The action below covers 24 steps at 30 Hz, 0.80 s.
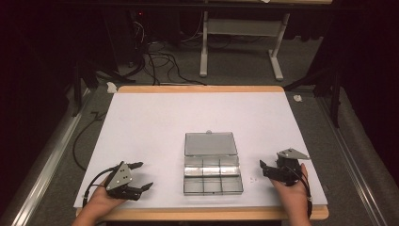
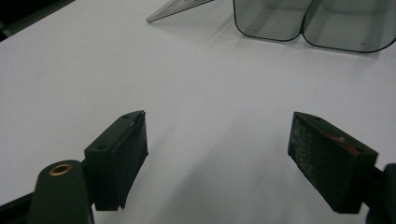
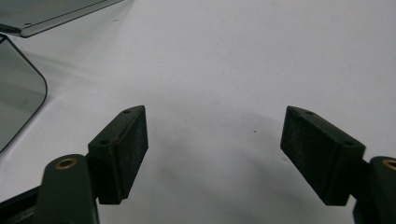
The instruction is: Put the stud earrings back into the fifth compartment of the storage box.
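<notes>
Dark floor, loose cables and the legs of a stand lie beyond a white table (image 1: 155, 122) with a wooden edge. From the high view, a clear plastic compartment box (image 1: 212, 179) sits near the person's side of the table, midway between the two hands, its lid (image 1: 210, 143) swung back flat on the far side. The compartments look empty, though the smoky plastic makes that hard to confirm. The left gripper (image 1: 141, 175) rests at the box's left and the right gripper (image 1: 261, 168) at its right, both apart from it, both with jaws spread and nothing between them.

From the left gripper view, the two black pads (image 2: 122, 154) stand wide over bare table, and the rounded corners of two box compartments (image 2: 308, 23) show ahead, with a lid edge (image 2: 180, 8) to their left.

From the right gripper view, the jaws again stand released with only white surface between the pads (image 3: 126, 149); a box corner (image 3: 18, 93) and the lid's rim (image 3: 56, 14) sit at the left edge.

The box is probably light, stiff and slick, so it would slide under a sideways push. Thin walls may flex or crack if squeezed hard. The lid's far rim, near its small tab, seems the best place to pinch for closing, with the other gripper steadying a side wall of the base.
</notes>
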### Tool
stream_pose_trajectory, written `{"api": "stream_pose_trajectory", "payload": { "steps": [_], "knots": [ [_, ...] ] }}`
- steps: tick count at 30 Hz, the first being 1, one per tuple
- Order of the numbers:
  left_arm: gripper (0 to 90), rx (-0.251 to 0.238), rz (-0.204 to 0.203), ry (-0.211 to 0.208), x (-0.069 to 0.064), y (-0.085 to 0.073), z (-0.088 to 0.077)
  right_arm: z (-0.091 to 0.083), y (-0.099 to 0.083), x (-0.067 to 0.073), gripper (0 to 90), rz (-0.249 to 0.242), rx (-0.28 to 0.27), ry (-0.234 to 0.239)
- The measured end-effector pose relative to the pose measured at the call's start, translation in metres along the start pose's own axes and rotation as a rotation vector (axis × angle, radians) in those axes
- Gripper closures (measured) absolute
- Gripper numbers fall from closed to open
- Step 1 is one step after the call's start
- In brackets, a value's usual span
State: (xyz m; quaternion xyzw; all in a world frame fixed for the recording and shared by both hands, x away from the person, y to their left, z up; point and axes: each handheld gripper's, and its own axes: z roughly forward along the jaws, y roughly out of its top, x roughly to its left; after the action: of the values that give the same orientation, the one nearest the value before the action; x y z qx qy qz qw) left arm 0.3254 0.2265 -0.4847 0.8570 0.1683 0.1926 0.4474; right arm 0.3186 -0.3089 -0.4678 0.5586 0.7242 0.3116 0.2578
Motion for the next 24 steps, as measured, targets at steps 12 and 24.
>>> {"api": "stream_pose_trajectory", "payload": {
  "steps": [12, 24],
  "knots": [
    [20.4, 0.0, -0.002, -0.009, 0.001, 0.0, 0.0, -0.003, -0.003, 0.005, 29.1, 0.001, 0.008, 0.034],
    [20.4, -0.002, -0.003, -0.016, 0.001, 0.0, 0.0, -0.008, -0.002, 0.015, 32.6, -0.018, 0.003, 0.069]
  ]
}}
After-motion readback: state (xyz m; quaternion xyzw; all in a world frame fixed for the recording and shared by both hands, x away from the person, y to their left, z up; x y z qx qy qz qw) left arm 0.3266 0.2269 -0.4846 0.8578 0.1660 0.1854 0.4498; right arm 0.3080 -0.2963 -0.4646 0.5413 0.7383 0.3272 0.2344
